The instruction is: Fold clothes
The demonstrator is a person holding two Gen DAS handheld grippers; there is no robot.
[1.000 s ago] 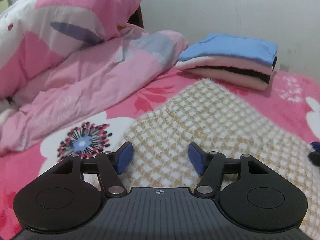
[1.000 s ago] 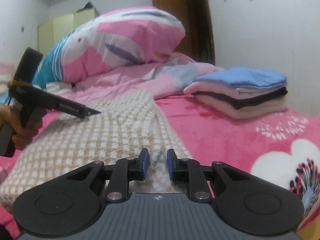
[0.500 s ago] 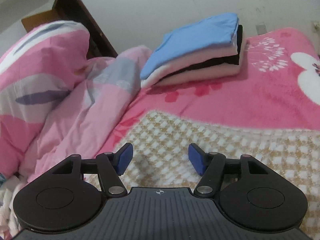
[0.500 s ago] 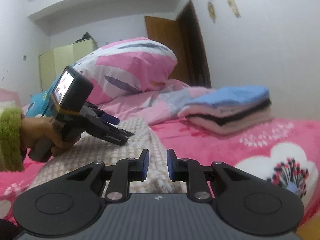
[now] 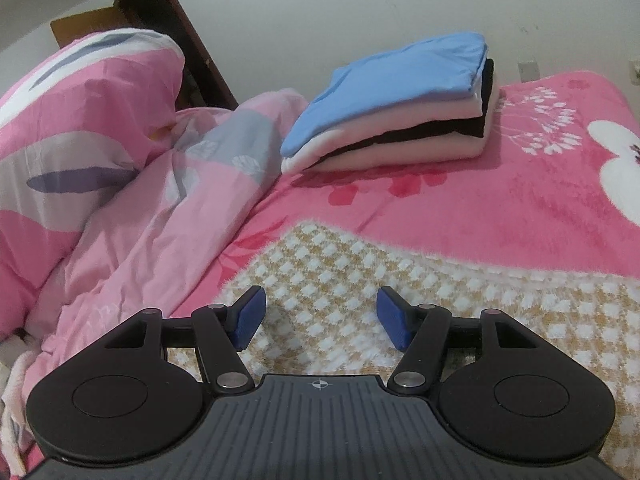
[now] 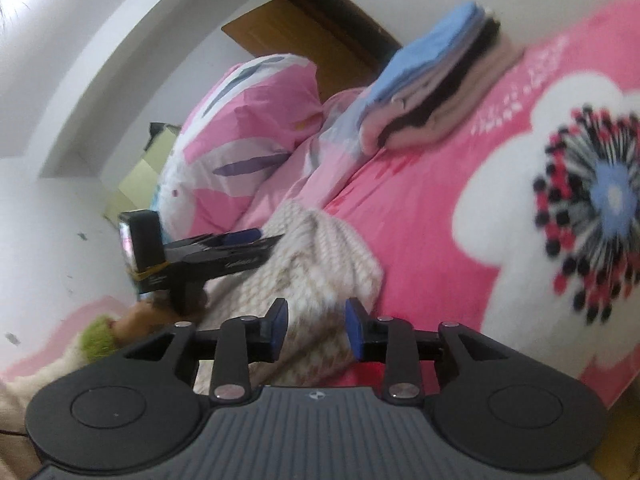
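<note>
A cream-and-tan checked knit garment (image 5: 400, 280) lies on the pink flowered bedspread (image 5: 500, 208). My left gripper (image 5: 320, 312) hovers open just over its near edge, nothing between the blue pads. In the right wrist view the same garment (image 6: 320, 248) is bunched into a rounded hump. My right gripper (image 6: 316, 320) is tilted, its jaws opening, and the garment's end shows in the gap without the pads pressing on it. The left gripper (image 6: 256, 240) reaches over the hump from the left, held by a hand (image 6: 136, 316) in a green cuff.
A stack of folded clothes (image 5: 400, 120), blue on top, sits at the back by the wall. A pink duvet (image 5: 140, 220) and pillow (image 5: 80, 100) pile up on the left. A dark wooden door frame (image 5: 168, 28) stands behind them.
The right gripper has rolled hard, sunk toward the garment, and its jaws have spread from nearly shut. The left gripper swung toward the garment's far edge, then held still, staying open.
</note>
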